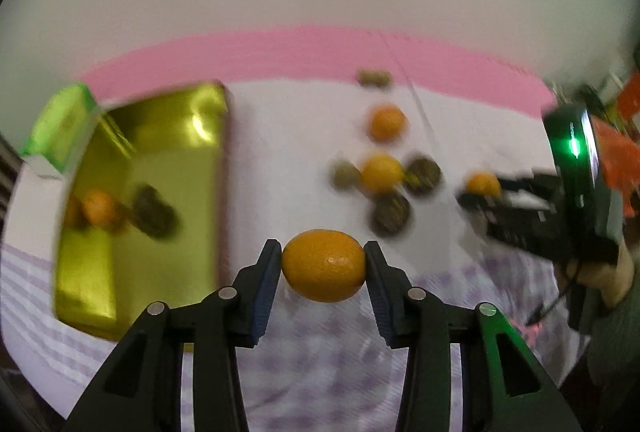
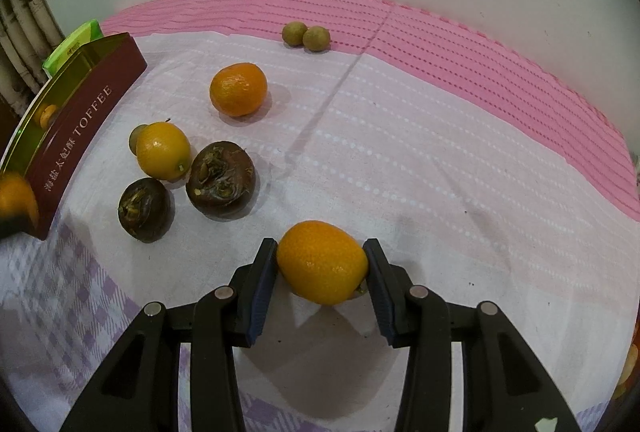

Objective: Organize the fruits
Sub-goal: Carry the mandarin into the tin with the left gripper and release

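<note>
My left gripper (image 1: 323, 264) is shut on an orange kumquat (image 1: 323, 266) and holds it above the cloth, right of the gold toffee tin (image 1: 168, 200). The tin holds an orange fruit (image 1: 98, 212) and a dark brown fruit (image 1: 154, 210). My right gripper (image 2: 321, 264) is shut on another orange kumquat (image 2: 322, 268) low over the cloth; it also shows in the left wrist view (image 1: 480, 192). On the cloth lie a round orange (image 2: 239, 89), a yellow-orange kumquat (image 2: 163, 151), two dark brown fruits (image 2: 221, 184) (image 2: 144, 210) and two small green-brown longans (image 2: 306, 35).
The tin's maroon side reads TOFFEE (image 2: 80, 136). A green box (image 2: 72, 46) stands behind the tin. A small green-brown fruit (image 2: 137, 138) hides behind the yellow-orange kumquat. A pink mat (image 2: 480, 52) runs along the wall at the back. The left wrist view is motion-blurred.
</note>
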Demonstrator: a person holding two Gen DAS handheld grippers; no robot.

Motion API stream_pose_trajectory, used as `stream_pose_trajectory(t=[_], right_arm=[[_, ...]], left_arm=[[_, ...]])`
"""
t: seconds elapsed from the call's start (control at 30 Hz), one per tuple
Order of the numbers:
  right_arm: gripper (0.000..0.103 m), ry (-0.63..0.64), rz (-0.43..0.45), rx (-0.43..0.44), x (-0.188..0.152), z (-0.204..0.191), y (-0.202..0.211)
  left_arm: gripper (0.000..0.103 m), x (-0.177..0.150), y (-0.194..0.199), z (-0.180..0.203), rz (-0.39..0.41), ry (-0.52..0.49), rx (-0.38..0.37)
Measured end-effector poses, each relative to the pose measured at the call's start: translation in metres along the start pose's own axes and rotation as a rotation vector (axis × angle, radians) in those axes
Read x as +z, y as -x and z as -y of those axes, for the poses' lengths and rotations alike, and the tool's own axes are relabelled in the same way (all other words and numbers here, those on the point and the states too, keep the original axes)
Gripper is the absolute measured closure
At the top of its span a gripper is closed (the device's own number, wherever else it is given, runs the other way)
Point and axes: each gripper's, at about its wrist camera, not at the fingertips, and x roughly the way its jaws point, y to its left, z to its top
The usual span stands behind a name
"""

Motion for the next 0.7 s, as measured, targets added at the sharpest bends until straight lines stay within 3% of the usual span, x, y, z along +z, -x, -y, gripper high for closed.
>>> stream_pose_trajectory(t=[0.13,0.3,0.47,0.7], right_arm=[[0.061,-0.012,-0.015,-0.007,0.002,-0.001,-0.001],[0.061,-0.032,-0.034,-0.016,0.004,0.000,-0.004],[0.062,-0.058,-0.051,-0.030,0.007,0.000,-0.006],[0.064,-0.104,-0.075,-0.048,0.012,0.000,-0.009]], left_arm=[[0.060,0.015,0.012,-0.046,0.045,0.033,0.094],[0.060,0.009,0.004,-0.110,-0.004,0.059,0.200],[0.060,-0.011,-0.012,-0.158,-0.072,0.103,0.228],[0.060,-0.027,-0.037,-0.184,-0.118,0.137,0.217]])
